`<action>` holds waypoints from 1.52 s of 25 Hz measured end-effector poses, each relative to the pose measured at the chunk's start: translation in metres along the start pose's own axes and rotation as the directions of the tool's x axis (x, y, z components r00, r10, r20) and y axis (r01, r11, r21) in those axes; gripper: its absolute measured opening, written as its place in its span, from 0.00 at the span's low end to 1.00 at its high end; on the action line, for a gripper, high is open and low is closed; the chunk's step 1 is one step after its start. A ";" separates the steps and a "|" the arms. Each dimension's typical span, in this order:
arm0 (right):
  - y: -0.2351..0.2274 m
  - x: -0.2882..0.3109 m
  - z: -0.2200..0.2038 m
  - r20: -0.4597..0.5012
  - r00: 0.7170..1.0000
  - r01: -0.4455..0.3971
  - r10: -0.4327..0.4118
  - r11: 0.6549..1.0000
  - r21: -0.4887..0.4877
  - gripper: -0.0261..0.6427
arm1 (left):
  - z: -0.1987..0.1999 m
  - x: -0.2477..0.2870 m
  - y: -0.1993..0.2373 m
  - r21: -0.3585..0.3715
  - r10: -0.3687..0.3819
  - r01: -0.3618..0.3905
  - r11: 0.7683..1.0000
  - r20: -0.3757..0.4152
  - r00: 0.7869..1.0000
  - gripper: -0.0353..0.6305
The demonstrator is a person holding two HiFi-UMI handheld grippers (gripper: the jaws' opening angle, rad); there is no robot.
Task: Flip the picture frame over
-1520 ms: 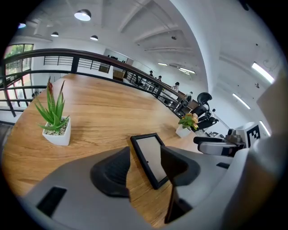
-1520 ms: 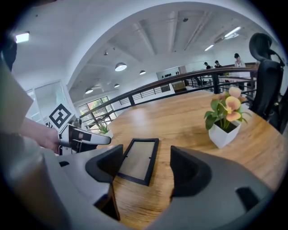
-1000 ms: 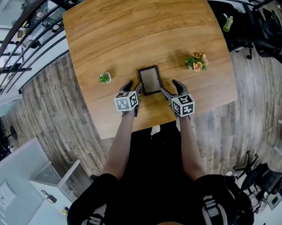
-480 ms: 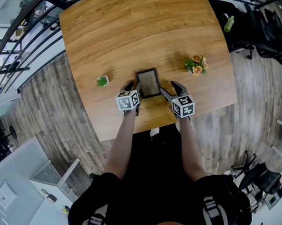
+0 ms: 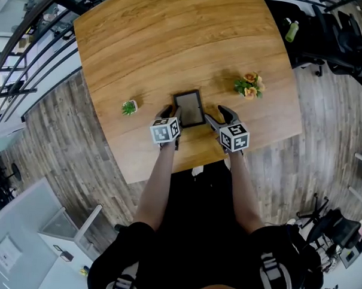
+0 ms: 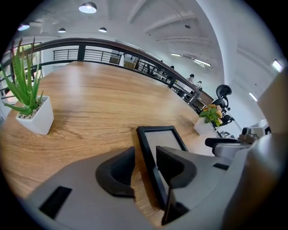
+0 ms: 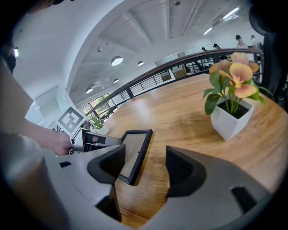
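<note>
Worktop [image 5: 173,39]: wood, warm brown with long visible grain, smooth, low sheen.

Picture frame [image 5: 188,108]: black moulding, smooth, satin; inner panel grey and dull.

Left claw [image 6: 145,164] and right claw [image 7: 146,166]: light grey bodies that look like plastic, matt; pads dark, matt, rubber-like.

White pot [image 6: 33,117] at 9 o'clock of the frame and flower pot [image 7: 231,120] at 2 o'clock: smooth, matt white.

Floor [image 5: 67,142]: grey wood-look planks, grained.

The picture frame [image 5: 189,108] was a slim black rectangle around a pale grey panel. It lay flat on the wooden table [image 5: 173,45], near the edge closest to the person. Its long sides ran away from that edge, and its grey panel showed upward.
</note>
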State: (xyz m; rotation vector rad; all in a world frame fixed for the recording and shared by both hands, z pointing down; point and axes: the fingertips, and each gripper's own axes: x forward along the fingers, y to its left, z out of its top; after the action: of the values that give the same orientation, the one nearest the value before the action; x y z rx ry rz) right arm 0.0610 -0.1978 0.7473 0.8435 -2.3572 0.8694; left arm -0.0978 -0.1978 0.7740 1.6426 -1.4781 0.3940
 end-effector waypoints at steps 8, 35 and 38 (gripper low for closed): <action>-0.002 -0.003 -0.001 -0.007 1.000 0.003 -0.003 1.000 0.003 0.47 | 0.000 0.000 0.004 0.010 0.049 -0.049 0.999 -0.008 0.999 0.25; 0.013 0.001 0.016 0.036 0.999 -0.015 0.015 1.000 0.019 0.43 | -0.006 -0.007 0.013 -0.222 0.049 -0.048 0.974 -0.002 0.999 0.14; 0.018 0.002 0.017 0.038 0.999 -0.026 0.025 1.000 0.016 0.44 | -0.003 -0.009 0.011 -0.237 0.037 -0.032 0.971 0.017 0.999 0.14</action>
State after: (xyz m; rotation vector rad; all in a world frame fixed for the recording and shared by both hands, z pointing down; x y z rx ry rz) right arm 0.0432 -0.1991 0.7298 0.8452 -2.4017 0.8924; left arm -0.1089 -0.1891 0.7730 1.4374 -1.5090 0.2103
